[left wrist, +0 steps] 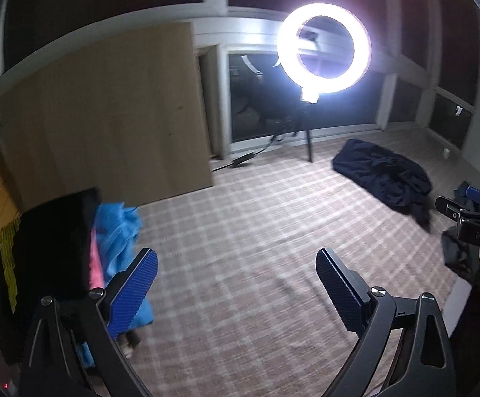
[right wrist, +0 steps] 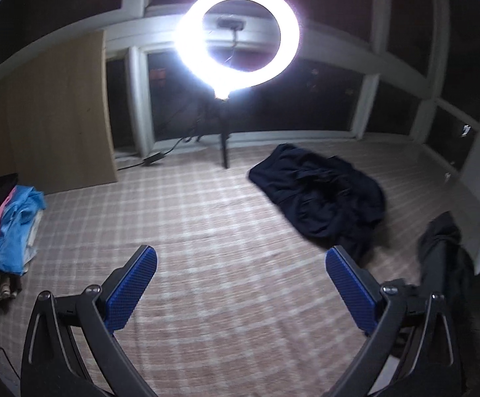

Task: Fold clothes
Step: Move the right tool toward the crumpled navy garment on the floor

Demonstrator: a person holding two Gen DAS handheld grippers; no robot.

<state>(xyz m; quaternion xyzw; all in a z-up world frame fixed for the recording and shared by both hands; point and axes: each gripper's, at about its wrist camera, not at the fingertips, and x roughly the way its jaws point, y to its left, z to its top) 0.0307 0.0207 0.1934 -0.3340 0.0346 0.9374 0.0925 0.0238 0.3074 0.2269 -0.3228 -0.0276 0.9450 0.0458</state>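
Plaid carpet (right wrist: 206,231) bears a crumpled dark garment (right wrist: 319,192) lying diagonally; both tongs (left wrist: 236,274) (right wrist: 241,271) gape empty.

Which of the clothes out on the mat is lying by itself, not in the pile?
The dark navy garment, crumpled alone on the checked mat right of the ring light stand. The blue and pink clothes are heaped together at the mat's left edge.

Dark navy garment (right wrist: 319,192) crumpled on plaid cover
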